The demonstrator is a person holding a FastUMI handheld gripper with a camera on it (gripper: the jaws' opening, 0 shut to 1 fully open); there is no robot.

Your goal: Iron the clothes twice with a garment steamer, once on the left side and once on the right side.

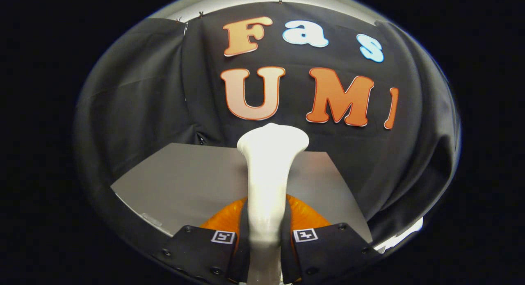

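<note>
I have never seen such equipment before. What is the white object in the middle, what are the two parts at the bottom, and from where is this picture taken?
The camera sits on a hand-held gripper, a two-finger tool that a person carries, and it looks forward along the two fingers. These fingers are the two parts at the bottom, each with a small square marker.

The white object is the garment steamer. Its handle stands between the fingers, which press on it from both sides, so the gripper holds it. The wider head points away, toward the black cloth wall of the booth.

Beyond the fingers lies a grey table. Something orange lies just ahead of the fingers, behind the handle; I cannot tell what it is.
</note>
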